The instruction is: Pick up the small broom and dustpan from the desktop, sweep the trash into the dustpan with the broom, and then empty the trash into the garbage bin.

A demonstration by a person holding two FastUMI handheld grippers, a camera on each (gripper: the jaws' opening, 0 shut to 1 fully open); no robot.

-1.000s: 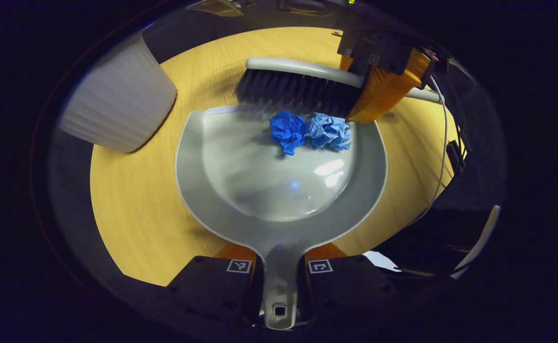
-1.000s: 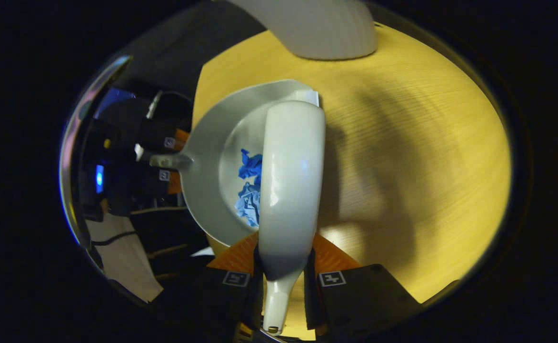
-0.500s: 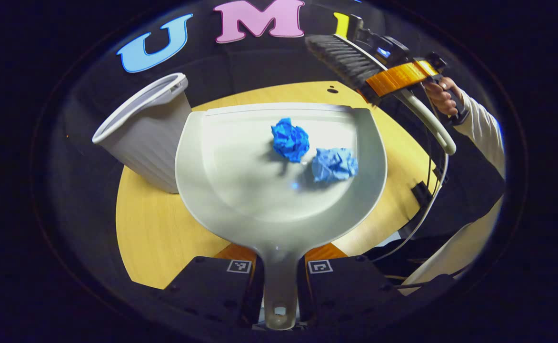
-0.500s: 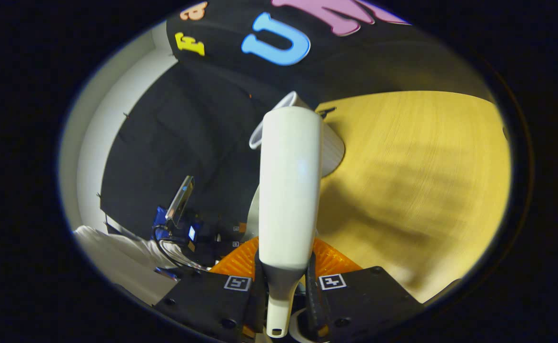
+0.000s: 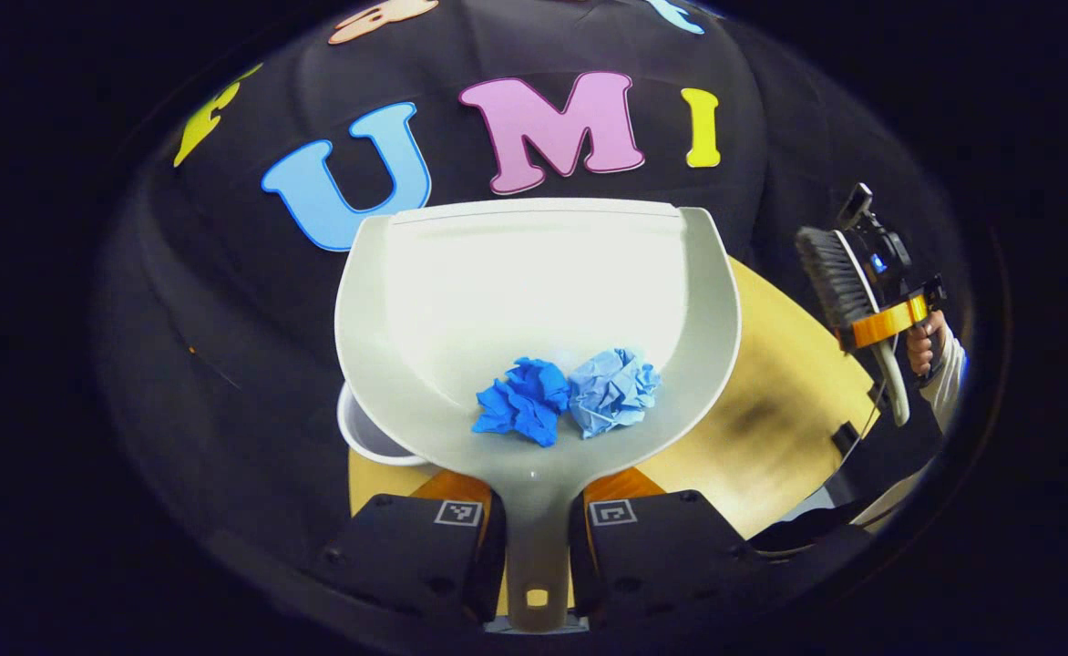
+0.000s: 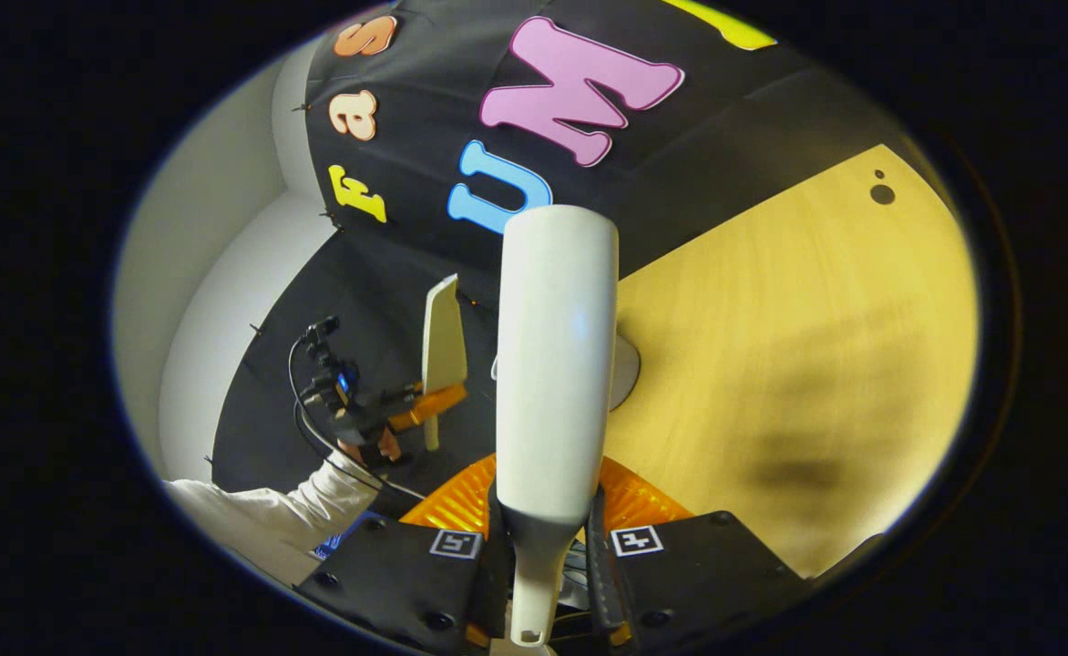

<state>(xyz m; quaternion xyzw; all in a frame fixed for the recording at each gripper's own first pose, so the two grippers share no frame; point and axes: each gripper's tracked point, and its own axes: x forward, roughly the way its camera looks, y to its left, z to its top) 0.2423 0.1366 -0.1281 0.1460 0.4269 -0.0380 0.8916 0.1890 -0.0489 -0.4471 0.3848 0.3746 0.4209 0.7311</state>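
1. Left gripper [image 5: 534, 533]: clamped on dustpan [image 5: 534, 273] handle; two blue paper wads [image 5: 566, 399] rest inside, near the handle.
2. Right gripper [image 6: 548, 547]: clamped on broom [image 6: 554, 355] handle.
3. Step: emptying. Next: tip dustpan over garbage bin [image 5: 365, 437], visible below it.

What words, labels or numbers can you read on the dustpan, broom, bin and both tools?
None on the dustpan, broom or bin.
The left tool and right tool bear square markers: black-and-white patterns, no readable words.

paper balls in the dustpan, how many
2: a dark blue paper ball and a light blue paper ball, touching, low in the dustpan near its handle.
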